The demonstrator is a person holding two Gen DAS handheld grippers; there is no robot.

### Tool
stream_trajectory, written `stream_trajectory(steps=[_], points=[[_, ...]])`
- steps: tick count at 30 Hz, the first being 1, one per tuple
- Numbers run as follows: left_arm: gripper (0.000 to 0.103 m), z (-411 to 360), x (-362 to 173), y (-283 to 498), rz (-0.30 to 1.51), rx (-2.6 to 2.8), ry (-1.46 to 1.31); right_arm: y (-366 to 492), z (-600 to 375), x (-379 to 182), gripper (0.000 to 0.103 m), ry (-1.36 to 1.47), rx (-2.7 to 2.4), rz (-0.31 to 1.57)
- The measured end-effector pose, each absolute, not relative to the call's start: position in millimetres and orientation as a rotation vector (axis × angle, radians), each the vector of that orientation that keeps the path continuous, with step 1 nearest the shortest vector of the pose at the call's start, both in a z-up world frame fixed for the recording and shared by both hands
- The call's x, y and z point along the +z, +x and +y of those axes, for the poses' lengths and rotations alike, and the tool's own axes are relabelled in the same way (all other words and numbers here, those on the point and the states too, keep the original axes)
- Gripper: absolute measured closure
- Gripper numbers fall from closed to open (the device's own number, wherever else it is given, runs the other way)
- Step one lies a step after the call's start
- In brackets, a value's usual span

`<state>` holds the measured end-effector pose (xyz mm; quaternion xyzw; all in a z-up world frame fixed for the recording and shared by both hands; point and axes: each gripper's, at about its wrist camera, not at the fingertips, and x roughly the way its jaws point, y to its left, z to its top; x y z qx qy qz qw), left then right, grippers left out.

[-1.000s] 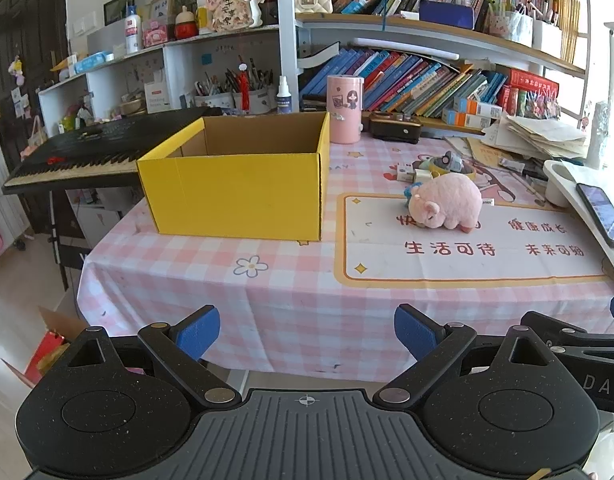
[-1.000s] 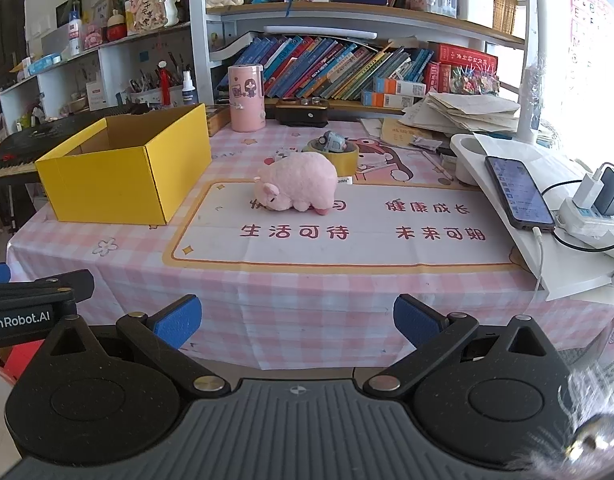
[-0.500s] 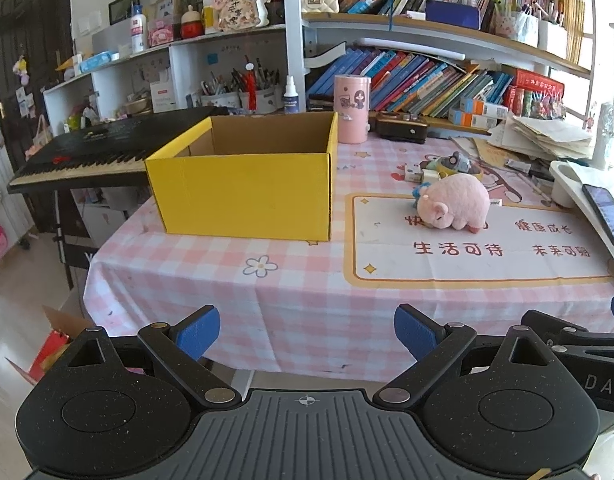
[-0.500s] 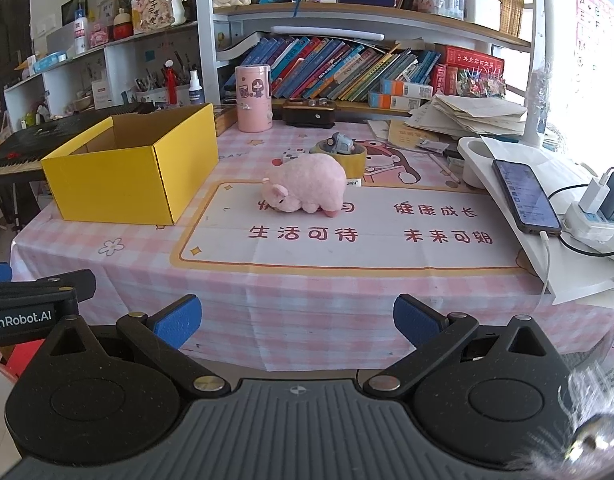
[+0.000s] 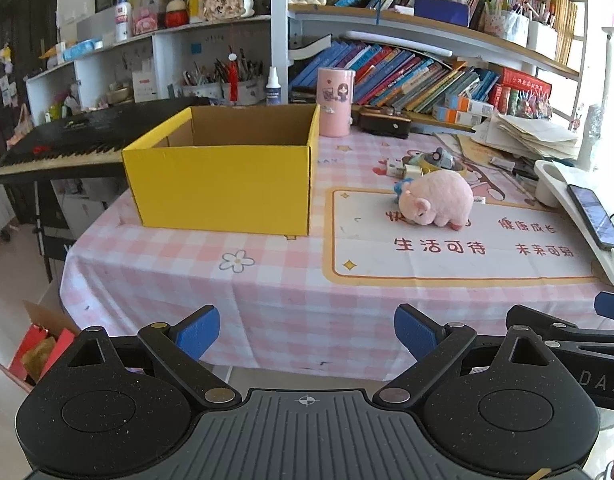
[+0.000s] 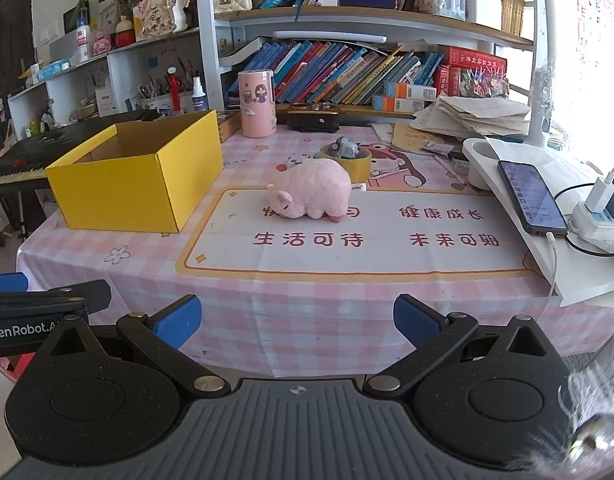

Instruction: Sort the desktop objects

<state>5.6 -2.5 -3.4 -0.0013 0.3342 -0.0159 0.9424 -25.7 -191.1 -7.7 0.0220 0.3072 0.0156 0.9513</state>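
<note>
Yellow cardboard, open at the top, makes up the box (image 5: 223, 184) in the left centre of the left wrist frame; it stands on the pink checked tablecloth (image 5: 267, 288). Right of it in that frame, well apart, a pink plush pig (image 5: 437, 202) lies on the printed mat (image 5: 447, 256), snout toward the lower left. In the right wrist view the pig (image 6: 311, 194) sits at frame centre, with the box (image 6: 143, 176) at left. Just behind the pig is a yellow tape roll (image 6: 349, 158) with a small grey toy on top, though whether pig and roll touch is hard to tell from here. A pink cylindrical cup (image 6: 257, 104) stands further back, near the bookshelf. A phone (image 6: 531, 196) lies on a white stand at right of frame.

The left gripper (image 5: 305, 332) hangs at the bottom of its frame, short of the table edge, blue pads spread wide with nothing between them. The right gripper (image 6: 297, 320) is likewise spread and empty, low in its frame.
</note>
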Motion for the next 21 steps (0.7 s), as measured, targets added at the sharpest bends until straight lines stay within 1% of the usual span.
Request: stream_trajectory(steps=[13,21], points=[[0.007,-23,-8,36,0.697,-0.016,0.017,9,-212,-14,0.000,0.058,0.066,0.657],[0.007,-43,-14,63,0.708,-0.032,-0.012,40,-233,-13,0.002,0.033,0.061,0.650]])
